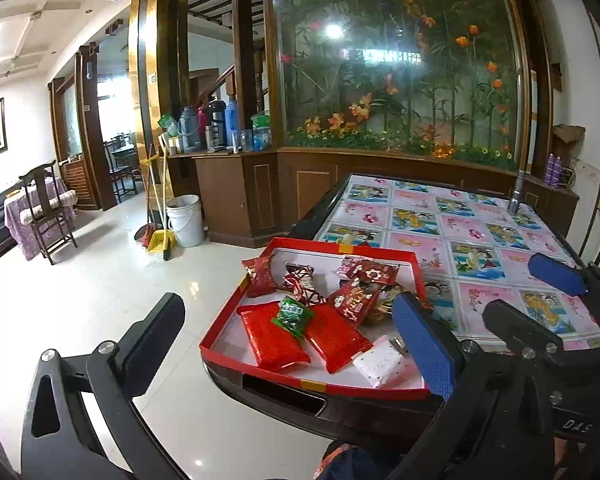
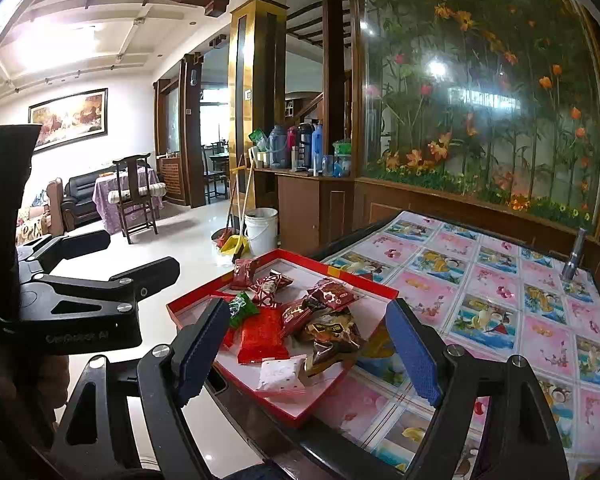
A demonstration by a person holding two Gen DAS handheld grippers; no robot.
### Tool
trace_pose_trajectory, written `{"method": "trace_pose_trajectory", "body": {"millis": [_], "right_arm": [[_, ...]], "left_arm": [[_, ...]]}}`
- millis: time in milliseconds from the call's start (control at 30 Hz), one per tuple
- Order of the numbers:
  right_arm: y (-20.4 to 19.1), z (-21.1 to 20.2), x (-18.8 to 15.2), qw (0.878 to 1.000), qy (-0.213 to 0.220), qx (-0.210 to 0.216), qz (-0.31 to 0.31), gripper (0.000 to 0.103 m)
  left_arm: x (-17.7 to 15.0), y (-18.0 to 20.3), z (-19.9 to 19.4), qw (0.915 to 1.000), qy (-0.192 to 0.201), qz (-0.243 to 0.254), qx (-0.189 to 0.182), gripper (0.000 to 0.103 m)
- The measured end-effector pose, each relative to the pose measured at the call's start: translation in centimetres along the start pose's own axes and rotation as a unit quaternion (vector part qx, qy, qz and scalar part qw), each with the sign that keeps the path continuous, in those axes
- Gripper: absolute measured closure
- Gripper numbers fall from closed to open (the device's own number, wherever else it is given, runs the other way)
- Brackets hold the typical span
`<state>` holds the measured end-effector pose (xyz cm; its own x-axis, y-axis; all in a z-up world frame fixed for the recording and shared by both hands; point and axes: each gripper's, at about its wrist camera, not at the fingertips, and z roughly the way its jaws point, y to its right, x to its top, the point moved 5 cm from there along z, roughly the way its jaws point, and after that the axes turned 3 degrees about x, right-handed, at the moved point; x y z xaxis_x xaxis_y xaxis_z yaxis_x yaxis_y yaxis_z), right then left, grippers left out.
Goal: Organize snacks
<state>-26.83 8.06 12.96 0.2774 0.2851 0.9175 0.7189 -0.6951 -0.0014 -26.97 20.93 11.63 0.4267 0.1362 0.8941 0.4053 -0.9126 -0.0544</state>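
Note:
A shallow red box lid [image 1: 300,245] [image 2: 342,270] sits on the near left corner of the table and holds several snack packets: two flat red packs [image 1: 274,340] [image 2: 260,336], a green packet [image 1: 292,316] [image 2: 242,308], dark red wrapped sweets [image 1: 356,296] [image 2: 332,292], a brown packet [image 2: 332,336] and a white packet [image 1: 382,364] [image 2: 280,374]. My left gripper [image 1: 288,328] is open and empty, held just in front of the box. My right gripper [image 2: 312,344] is open and empty, its fingers straddling the box from the near side. The right gripper also shows in the left wrist view [image 1: 540,292].
The table [image 1: 480,232] [image 2: 500,288] has a flowered plastic cover. A metal flashlight [image 1: 516,194] [image 2: 574,256] stands at its far edge. A white bucket [image 1: 186,220] [image 2: 262,230], a broom and a dustpan stand on the tiled floor by a wooden cabinet.

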Motion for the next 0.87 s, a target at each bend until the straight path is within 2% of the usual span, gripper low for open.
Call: {"method": "trace_pose_trajectory", "body": {"millis": [867], "right_arm": [[0.03, 0.01, 0.12, 1.000, 0.001, 0.007, -0.002, 0.021]], "left_arm": [[0.85, 1.01, -0.61, 0.9996, 0.018, 0.010, -0.018, 0.000]]}}
